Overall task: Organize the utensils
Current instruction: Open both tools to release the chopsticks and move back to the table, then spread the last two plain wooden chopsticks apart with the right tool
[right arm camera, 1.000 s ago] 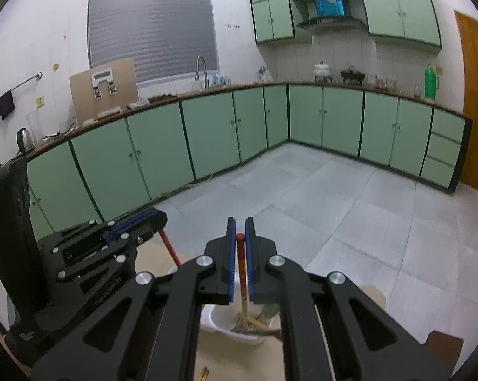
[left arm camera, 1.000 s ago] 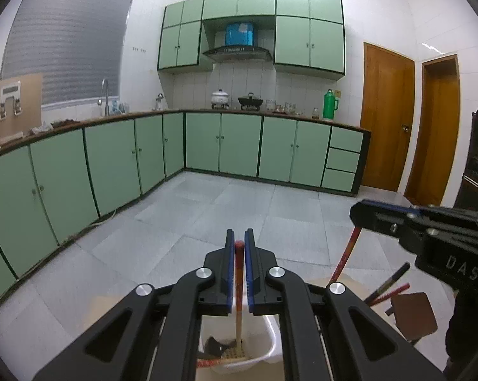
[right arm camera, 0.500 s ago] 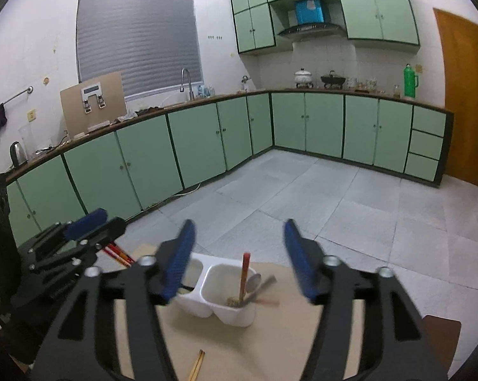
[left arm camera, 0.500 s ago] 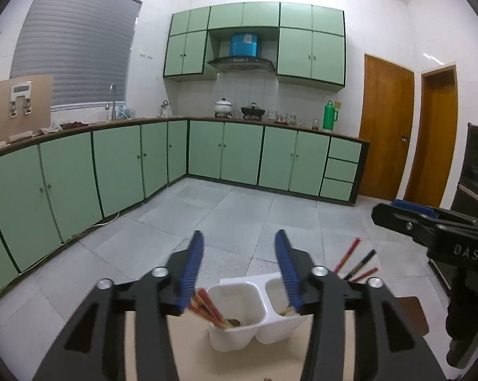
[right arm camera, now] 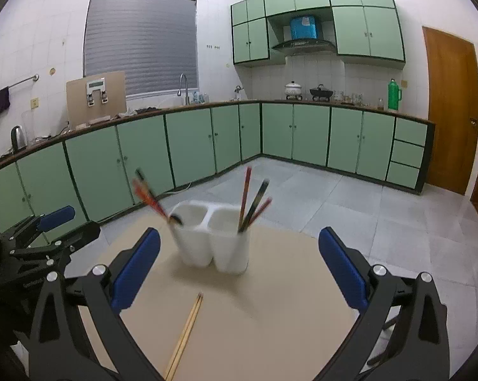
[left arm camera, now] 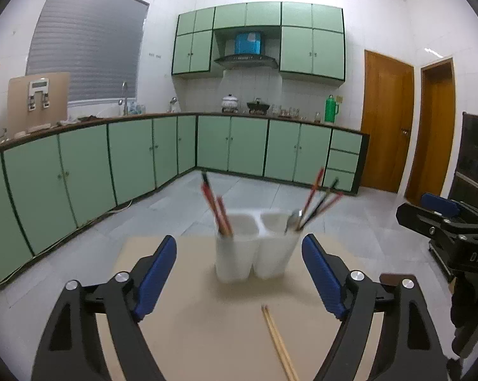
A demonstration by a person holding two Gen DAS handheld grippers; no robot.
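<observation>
A white two-compartment holder stands on a beige table. Red and dark chopsticks lean in its left compartment; more chopsticks and a spoon stand in the right one. A pair of light wooden chopsticks lies on the table in front. My left gripper is open and empty, back from the holder. My right gripper is open and empty too. The right gripper shows at the right in the left wrist view; the left gripper shows at the left in the right wrist view.
Green kitchen cabinets line the far walls across a tiled floor. Two wooden doors stand at the right. The table's far edge lies just behind the holder.
Both grippers were shut on chopsticks above the holder, then opened and let them drop in. Both have since pulled back and lower, so the holder now stands farther ahead.
</observation>
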